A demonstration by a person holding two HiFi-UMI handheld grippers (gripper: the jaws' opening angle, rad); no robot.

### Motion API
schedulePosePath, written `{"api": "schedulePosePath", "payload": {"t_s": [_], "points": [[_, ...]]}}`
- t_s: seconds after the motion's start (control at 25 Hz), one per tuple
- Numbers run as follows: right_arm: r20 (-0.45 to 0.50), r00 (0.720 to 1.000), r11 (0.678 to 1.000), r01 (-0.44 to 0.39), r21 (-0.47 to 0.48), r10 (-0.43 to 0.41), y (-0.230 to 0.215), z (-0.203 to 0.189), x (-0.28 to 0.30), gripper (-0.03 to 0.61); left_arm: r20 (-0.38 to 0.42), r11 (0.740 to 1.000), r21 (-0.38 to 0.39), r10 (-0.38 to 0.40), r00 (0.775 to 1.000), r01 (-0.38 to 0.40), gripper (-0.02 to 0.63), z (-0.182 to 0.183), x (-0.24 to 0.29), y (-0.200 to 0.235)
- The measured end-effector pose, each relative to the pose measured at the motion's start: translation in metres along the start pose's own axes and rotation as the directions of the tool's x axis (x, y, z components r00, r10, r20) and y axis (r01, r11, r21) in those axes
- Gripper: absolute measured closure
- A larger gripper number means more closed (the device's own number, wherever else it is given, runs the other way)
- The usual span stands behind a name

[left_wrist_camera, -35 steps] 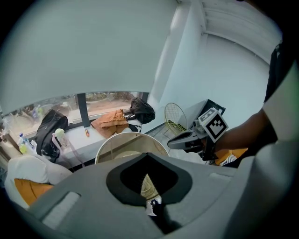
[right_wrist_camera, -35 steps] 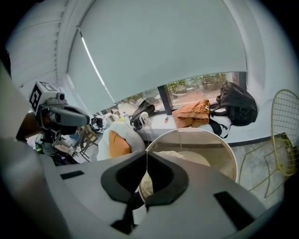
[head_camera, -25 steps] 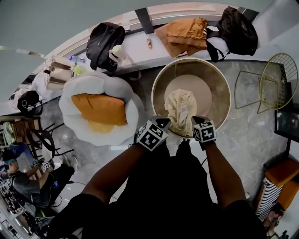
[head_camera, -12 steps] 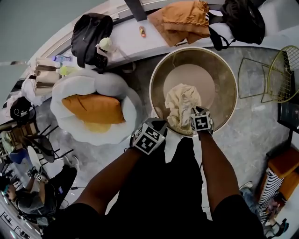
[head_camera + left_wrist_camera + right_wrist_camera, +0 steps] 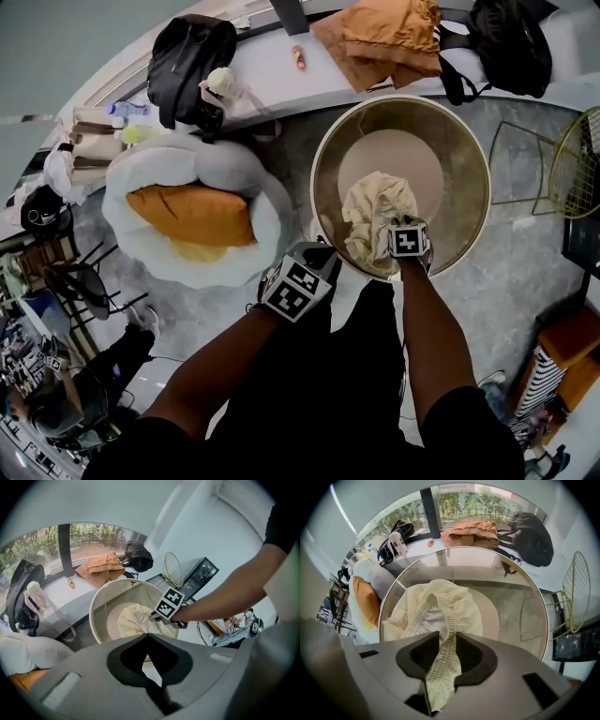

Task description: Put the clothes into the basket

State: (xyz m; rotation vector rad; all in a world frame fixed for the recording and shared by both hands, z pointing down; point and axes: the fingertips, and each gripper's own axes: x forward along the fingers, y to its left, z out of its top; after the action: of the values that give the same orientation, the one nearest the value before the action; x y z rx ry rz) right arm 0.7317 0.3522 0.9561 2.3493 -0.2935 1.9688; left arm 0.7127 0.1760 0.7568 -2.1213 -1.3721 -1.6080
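Note:
A cream cloth (image 5: pixel 375 211) lies bunched inside the round metal basket (image 5: pixel 323 150). My right gripper (image 5: pixel 405 246) points steeply down over the cloth's near edge. In the right gripper view its jaws (image 5: pixel 447 637) stand apart, having just been opening. The cloth's (image 5: pixel 440 606) elastic band still hangs loosely between them. My left gripper (image 5: pixel 317 255) hovers just outside the basket's near rim with its tips together and nothing in them (image 5: pixel 147 637). More orange clothes (image 5: pixel 389 37) lie on the ledge beyond the basket.
A white cushioned seat (image 5: pixel 239 169) with an orange pillow (image 5: pixel 192 216) stands left of the basket. Black bags (image 5: pixel 187 56) (image 5: pixel 511 42) rest on the ledge. A gold wire chair (image 5: pixel 577 159) is at the right. A seated person is at lower left.
Both grippers have sunk. The right one went down into the basket with the cloth and its jaws parted. The left one has drawn away from the cloth to outside the rim.

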Motion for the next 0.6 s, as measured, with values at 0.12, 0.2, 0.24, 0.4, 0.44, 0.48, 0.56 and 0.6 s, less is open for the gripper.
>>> {"api": "schedulePosePath", "payload": {"t_s": [0.12,0.2,0.24,0.4,0.44,0.48,0.56,0.6], "points": [[-0.006,1.000,0.998,0.024,0.059,-0.024,-0.008,-0.004,0.000,0.530,-0.001,1.000,0.003,-0.003,1.000,0.003,0.614,-0.002,-0.004,0.003],[-0.007,1.000,0.996,0.026,0.086,-0.026,-0.012,-0.006,-0.006,0.543,-0.001,1.000,0.004,0.001,1.000,-0.001,0.614,-0.003,-0.007,0.007],[-0.005,1.000,0.995,0.024,0.095,-0.024,-0.013,-0.006,-0.010,0.545,0.002,1.000,0.004,0.003,1.000,-0.003,0.614,-0.003,-0.009,0.009],[0.019,1.000,0.992,-0.001,0.129,-0.002,-0.014,-0.005,-0.028,0.548,0.025,1.000,0.000,0.009,1.000,-0.009,0.614,0.005,-0.019,0.015],[0.034,0.999,0.990,-0.008,0.143,0.003,-0.014,-0.004,-0.033,0.548,0.031,1.000,0.000,0.009,0.999,-0.009,0.614,0.007,-0.021,0.015],[0.054,0.999,0.987,-0.015,0.157,0.007,-0.014,-0.002,-0.039,0.549,0.039,1.000,0.001,0.008,0.999,-0.008,0.614,0.010,-0.023,0.015],[0.104,0.995,0.984,-0.029,0.175,0.011,-0.015,0.003,-0.056,0.549,0.055,1.000,0.005,0.002,0.998,-0.002,0.614,0.015,-0.027,0.013],[0.132,0.991,0.984,-0.037,0.177,0.013,-0.014,0.006,-0.065,0.549,0.061,1.000,0.011,-0.003,0.998,0.002,0.614,0.018,-0.029,0.012]]}}
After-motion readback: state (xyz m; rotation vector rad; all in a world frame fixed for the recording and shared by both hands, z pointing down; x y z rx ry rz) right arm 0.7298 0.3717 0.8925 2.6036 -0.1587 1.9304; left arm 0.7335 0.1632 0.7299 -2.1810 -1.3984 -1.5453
